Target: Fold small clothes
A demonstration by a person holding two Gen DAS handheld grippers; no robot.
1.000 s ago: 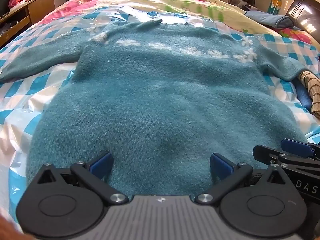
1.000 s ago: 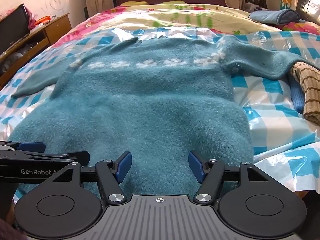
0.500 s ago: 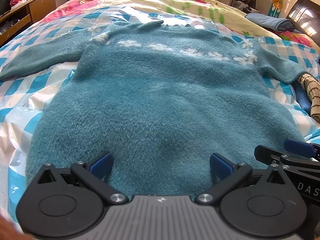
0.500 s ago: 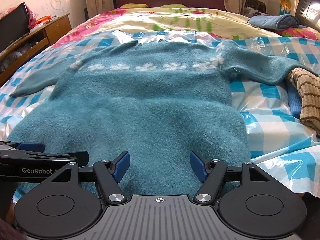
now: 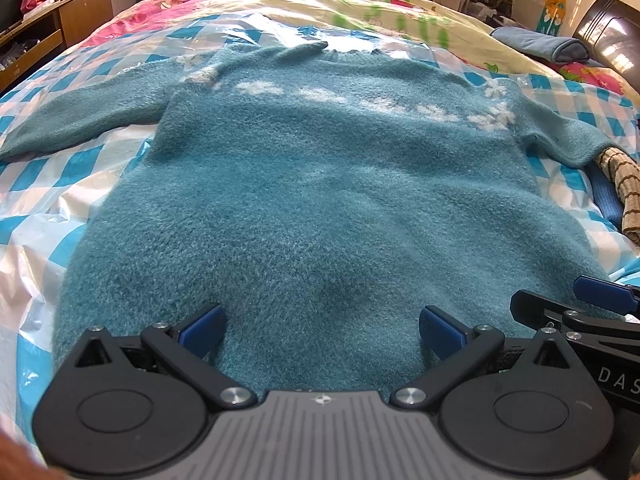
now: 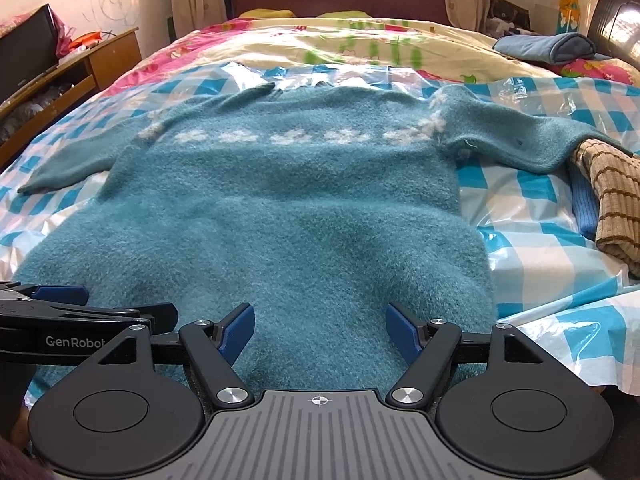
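Note:
A fuzzy teal sweater with a row of white flowers across the chest lies flat on the bed, sleeves spread left and right; it also shows in the right wrist view. My left gripper is open, its blue pads at the sweater's near hem. My right gripper is open, also at the near hem, further right. Each gripper shows at the edge of the other's view. Neither holds anything.
A blue-and-white checked plastic sheet covers the bed. A brown striped garment over a blue one lies at the right. A folded blue cloth sits far right. A wooden desk stands left of the bed.
Both grippers have drawn back and risen slightly from the sweater's hem. The sweater has not moved. Both stay open.

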